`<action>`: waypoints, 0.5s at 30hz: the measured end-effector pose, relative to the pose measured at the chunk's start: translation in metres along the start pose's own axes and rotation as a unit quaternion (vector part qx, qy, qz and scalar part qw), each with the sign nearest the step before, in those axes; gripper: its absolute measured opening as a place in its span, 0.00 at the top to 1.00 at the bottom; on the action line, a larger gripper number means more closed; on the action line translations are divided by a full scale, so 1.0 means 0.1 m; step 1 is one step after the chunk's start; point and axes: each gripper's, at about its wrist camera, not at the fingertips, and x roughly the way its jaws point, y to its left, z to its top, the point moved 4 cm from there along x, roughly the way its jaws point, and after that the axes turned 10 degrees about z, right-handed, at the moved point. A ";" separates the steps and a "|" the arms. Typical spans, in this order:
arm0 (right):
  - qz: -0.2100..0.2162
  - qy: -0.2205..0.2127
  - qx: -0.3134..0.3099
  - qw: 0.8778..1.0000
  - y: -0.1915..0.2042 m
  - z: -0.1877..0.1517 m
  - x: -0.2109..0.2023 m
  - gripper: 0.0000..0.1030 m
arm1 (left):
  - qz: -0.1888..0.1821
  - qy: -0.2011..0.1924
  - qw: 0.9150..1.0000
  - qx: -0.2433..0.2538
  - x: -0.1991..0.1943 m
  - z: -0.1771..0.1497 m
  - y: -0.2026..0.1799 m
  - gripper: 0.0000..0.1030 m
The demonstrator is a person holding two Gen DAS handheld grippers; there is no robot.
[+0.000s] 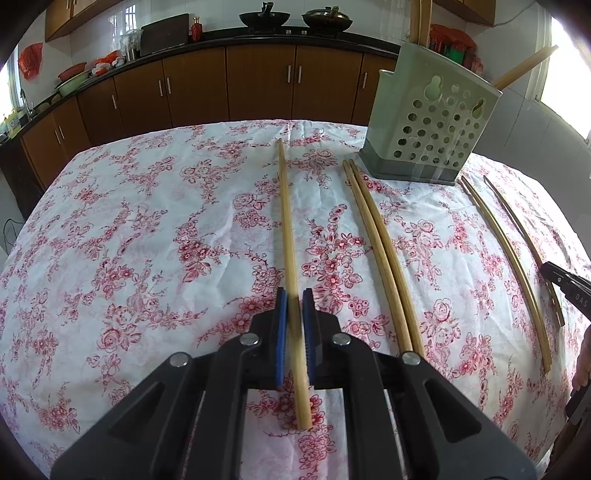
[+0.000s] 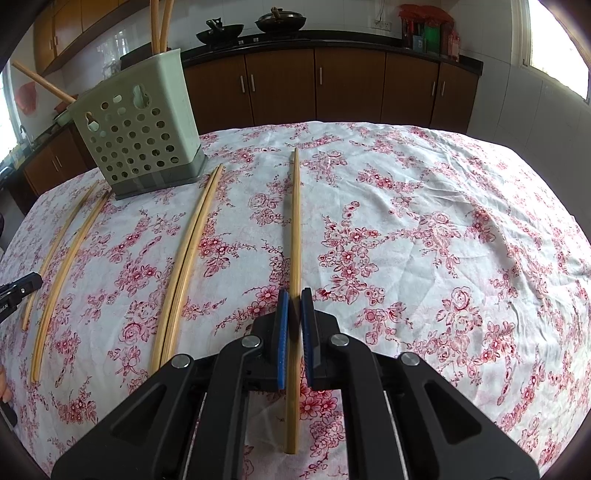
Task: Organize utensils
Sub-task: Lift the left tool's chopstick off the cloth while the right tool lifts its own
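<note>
Each tool, left (image 1: 294,295) and right (image 2: 294,293), straddles a thin, stiff, light chopstick (image 1: 290,258) near the holder (image 1: 428,125); whether pads actually clamp is unclear. Grip mid-shaft.

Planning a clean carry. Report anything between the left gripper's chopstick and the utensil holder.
Only a pair of chopsticks lies flat on the tablecloth between the chopstick and the utensil holder; nothing upright. A lifted carry would likely clear them.

Chopsticks laid out on table (image 1: 110,221) before holder.
Holder (image 1: 430,122) stands far; chopstick pair (image 1: 380,251) near it, single chopstick (image 1: 288,229) left, another single (image 2: 295,236) right; upright chopsticks (image 1: 421,20) inside holder.
</note>
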 end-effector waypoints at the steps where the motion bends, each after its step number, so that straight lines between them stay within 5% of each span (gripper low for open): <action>1: 0.001 0.000 0.001 1.000 0.00 0.00 0.00 0.92 | 0.002 0.000 1.000 0.003 -0.01 -0.01 0.00 0.90; 10: 0.002 -0.011 0.007 1.000 -0.03 0.02 -0.09 0.93 | 0.007 0.000 1.000 0.013 -0.07 -0.02 0.02 0.92; 15: 0.007 -0.079 -0.006 0.997 0.04 0.26 -0.49 0.93 | 0.000 -0.076 0.997 0.003 -0.58 0.26 0.12 0.92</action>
